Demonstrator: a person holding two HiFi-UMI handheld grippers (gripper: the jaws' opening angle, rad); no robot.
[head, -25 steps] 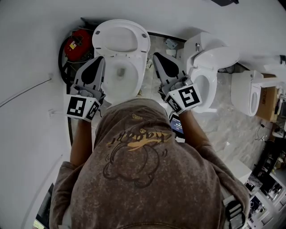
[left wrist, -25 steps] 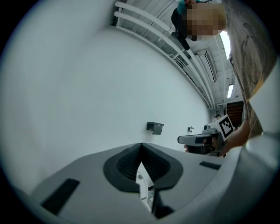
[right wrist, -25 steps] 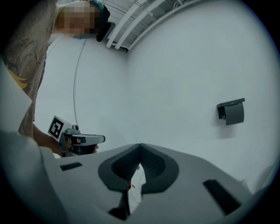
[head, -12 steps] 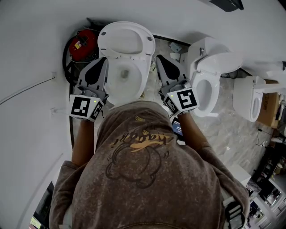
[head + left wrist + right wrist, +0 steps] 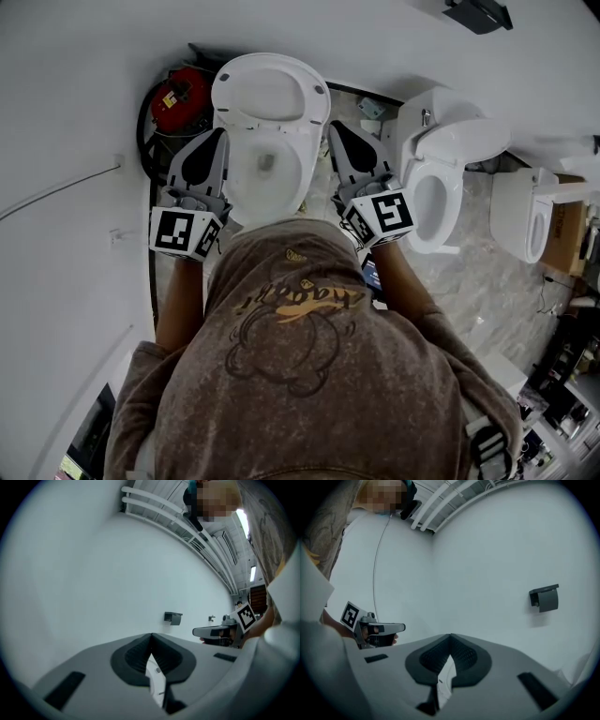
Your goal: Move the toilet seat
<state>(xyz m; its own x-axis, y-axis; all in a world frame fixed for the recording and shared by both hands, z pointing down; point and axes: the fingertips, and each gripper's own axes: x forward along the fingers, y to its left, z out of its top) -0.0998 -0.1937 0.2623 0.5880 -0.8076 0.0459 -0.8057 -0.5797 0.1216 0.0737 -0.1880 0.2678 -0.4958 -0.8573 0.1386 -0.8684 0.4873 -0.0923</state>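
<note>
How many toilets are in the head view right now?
3. The nearest toilet is directly ahead; a second toilet stands to its right; a third toilet is farther right, near the picture's edge. Others may be hidden.

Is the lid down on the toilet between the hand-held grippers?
No: the lid stands raised at the back, and the bowl lies open in front of it.

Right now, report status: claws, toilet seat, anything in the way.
Left claw shut, empty, left of bowl. Right claw shut, empty, right of bowl. Toilet seat up against wall, untouched. Red canister behind left claw.
</note>
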